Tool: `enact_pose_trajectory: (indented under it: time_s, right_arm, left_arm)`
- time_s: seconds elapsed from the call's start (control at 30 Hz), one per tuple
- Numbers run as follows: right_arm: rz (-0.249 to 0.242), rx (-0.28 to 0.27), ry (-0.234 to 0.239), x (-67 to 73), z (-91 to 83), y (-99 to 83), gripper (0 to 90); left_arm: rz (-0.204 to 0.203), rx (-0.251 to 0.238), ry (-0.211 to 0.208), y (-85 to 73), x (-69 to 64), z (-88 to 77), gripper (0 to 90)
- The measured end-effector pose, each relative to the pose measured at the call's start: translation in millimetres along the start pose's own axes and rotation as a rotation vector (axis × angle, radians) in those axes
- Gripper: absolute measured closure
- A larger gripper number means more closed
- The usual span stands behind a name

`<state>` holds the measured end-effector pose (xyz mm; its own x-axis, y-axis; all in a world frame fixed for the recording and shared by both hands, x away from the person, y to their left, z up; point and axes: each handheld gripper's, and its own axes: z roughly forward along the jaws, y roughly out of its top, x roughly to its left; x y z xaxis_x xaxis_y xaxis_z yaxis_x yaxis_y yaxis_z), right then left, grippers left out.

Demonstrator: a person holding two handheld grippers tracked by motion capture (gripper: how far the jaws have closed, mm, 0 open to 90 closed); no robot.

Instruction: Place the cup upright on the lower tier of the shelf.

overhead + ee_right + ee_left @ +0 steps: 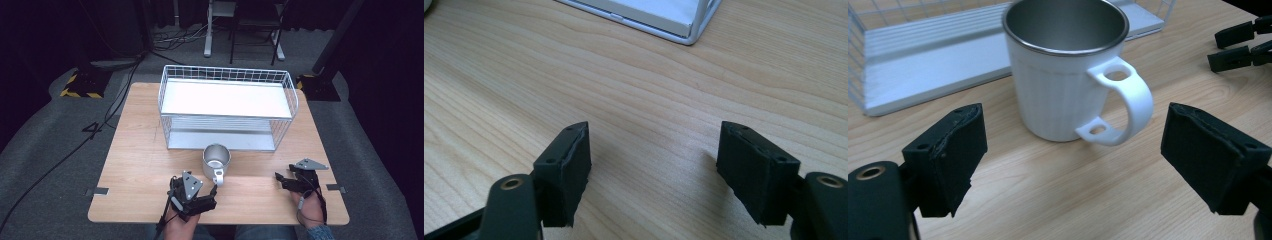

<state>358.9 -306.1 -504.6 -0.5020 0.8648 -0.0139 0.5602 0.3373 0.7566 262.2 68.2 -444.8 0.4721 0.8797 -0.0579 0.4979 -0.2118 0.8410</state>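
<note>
Step in hand, I judge: approach to mug [1063, 75]. Mug upright on worktop [140, 165], just before wire rack [227, 107]. My left hand-held gripper [1073, 155] wide, empty, handle between jaws ahead. Right hand-held gripper [654, 170] wide, idle. Next: I advance, close on handle.

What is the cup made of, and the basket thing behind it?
The mug looks like white plastic outside, going by its matte ribbed wall and handle, with a dull grey metal lining, probably steel. The rack seems to be thin white-coated metal wire holding flat white shelves.
</note>
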Motion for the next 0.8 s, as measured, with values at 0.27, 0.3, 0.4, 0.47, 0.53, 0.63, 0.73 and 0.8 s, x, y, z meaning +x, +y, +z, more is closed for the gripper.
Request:
enact_pose_trajectory:
  time_s: [0.27, 0.3, 0.4, 0.47, 0.53, 0.63, 0.73, 0.8]
  right_arm:
    - [0.003, 0.002, 0.001, -0.2, -0.1, 0.0, 29.9]
    - [0.003, 0.002, 0.001, -0.2, -0.1, 0.0, 29.9]
    - [0.003, 0.002, 0.002, -0.3, 0.0, 0.0, 29.9]
    - [0.003, 0.002, 0.002, -0.4, 0.0, 0.0, 29.9]
    - [0.002, 0.002, 0.004, -0.3, 0.0, 0.0, 29.8]
    - [-0.001, 0.001, 0.006, -0.2, 0.1, 0.0, 29.8]
    - [-0.001, 0.001, 0.005, -0.1, 0.1, 0.0, 29.7]
    - [-0.002, 0.001, 0.005, -0.2, 0.1, 0.0, 29.7]
  left_arm:
    - [-0.002, -0.033, -0.010, -1.4, -10.2, 19.5, 11.7]
    - [-0.012, -0.034, -0.015, -2.5, -10.7, 22.4, 11.7]
    - [-0.017, -0.044, -0.038, -7.1, -15.5, 30.1, 12.3]
    - [-0.007, -0.037, -0.039, -8.2, -17.5, 33.3, 15.0]
    - [0.001, -0.031, -0.051, -8.9, -17.6, 35.4, 21.2]
    - [0.001, -0.024, -0.065, -10.0, -17.8, 37.5, 29.6]
    - [0.004, -0.016, -0.076, -13.0, -18.5, 39.2, 34.7]
    - [-0.009, -0.017, -0.077, -13.8, -18.0, 40.1, 35.0]
